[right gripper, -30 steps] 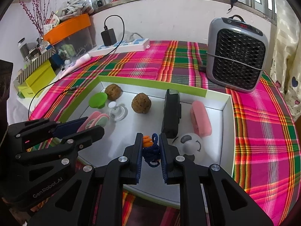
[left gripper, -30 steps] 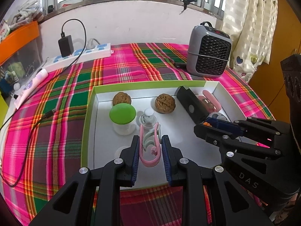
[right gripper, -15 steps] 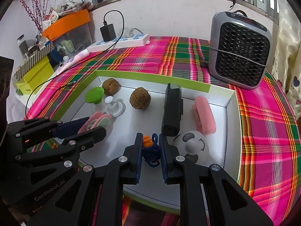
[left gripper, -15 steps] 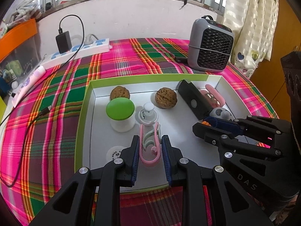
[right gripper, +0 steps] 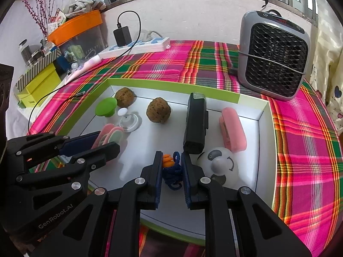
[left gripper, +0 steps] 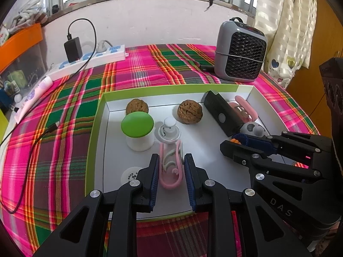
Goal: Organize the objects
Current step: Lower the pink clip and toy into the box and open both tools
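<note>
Both grippers are of black plastic, with silver round screws and dark blue ribbed pads. The left gripper (left gripper: pixel 171 171) is marked "GenRobot.AI", the right gripper (right gripper: pixel 171 170) "DAS".

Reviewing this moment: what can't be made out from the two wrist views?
- Left wrist view: whether the pink clip in the left gripper touches the tray floor; the fingers hide its sides.
- Left wrist view: the round sticker print is too small to read.
- Right wrist view: the lower part of the blue cord bundle in the right gripper, hidden by the fingers.
</note>
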`<state>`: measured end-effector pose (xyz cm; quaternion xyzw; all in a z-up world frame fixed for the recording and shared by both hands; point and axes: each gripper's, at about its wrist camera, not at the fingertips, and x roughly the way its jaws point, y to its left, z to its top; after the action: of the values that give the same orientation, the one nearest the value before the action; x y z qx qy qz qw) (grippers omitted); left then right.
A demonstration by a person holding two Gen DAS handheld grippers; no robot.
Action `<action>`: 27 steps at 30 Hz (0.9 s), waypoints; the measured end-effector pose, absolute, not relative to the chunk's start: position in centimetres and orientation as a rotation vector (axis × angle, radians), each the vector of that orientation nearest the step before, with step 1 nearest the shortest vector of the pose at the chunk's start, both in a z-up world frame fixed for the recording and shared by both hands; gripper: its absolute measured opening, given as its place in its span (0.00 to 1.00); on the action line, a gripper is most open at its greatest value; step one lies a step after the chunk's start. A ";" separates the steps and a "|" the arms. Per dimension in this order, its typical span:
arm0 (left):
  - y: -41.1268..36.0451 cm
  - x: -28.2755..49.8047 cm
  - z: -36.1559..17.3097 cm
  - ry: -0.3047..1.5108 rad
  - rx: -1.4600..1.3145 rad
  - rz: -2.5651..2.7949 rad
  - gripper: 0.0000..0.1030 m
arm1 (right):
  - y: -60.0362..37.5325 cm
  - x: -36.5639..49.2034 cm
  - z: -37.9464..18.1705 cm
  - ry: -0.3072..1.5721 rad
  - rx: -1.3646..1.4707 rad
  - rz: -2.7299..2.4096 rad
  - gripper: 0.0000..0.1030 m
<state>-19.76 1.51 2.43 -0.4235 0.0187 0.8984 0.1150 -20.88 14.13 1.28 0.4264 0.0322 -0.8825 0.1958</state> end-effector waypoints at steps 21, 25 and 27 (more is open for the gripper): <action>1.3 -19.5 2.5 0.058 -1.254 2.666 0.33 | 14.0 -20.6 1.4 0.096 1.182 -2.489 0.30; 1.2 -19.4 2.5 0.057 -1.258 2.676 0.33 | 14.0 -20.4 1.5 0.099 1.181 -2.499 0.31; 1.1 -19.3 2.7 0.051 -1.260 2.682 0.33 | 14.1 -20.3 1.6 0.097 1.179 -2.503 0.31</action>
<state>-19.30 1.07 2.66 -0.4235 0.0172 0.9013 0.0889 -20.28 14.08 1.60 0.4186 0.0345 -0.8884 0.1853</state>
